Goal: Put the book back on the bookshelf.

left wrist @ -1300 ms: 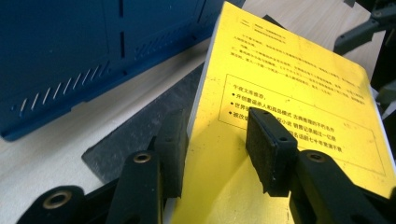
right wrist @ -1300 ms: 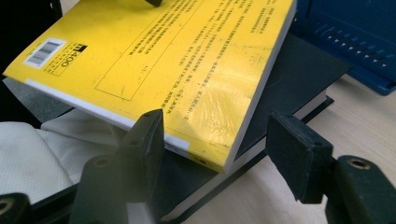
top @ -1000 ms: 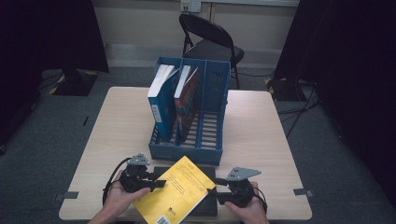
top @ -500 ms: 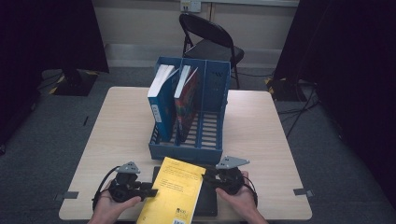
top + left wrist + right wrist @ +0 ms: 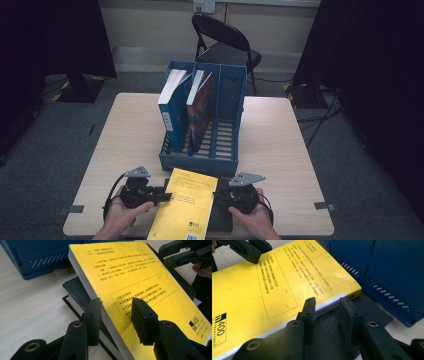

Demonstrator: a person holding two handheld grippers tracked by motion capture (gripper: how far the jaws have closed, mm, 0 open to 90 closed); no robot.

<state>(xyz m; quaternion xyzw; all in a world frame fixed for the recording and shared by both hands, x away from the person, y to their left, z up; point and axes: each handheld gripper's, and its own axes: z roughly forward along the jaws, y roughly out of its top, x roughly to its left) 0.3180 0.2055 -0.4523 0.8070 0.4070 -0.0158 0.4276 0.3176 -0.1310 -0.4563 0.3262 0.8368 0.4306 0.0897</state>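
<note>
Dim room, folding chair (image 5: 225, 45) behind wood table (image 5: 280, 145). Blue file rack (image 5: 210, 125): two books (image 5: 185, 107) upright in left slots, right slot empty. Yellow book (image 5: 187, 207) tilted atop black book (image 5: 75, 291) at near edge. Left gripper (image 5: 116, 312) clamped on yellow book's edge, jaws just reopening slightly. Right gripper (image 5: 327, 312) closing; spine still outside gap, jaws apart.
</note>
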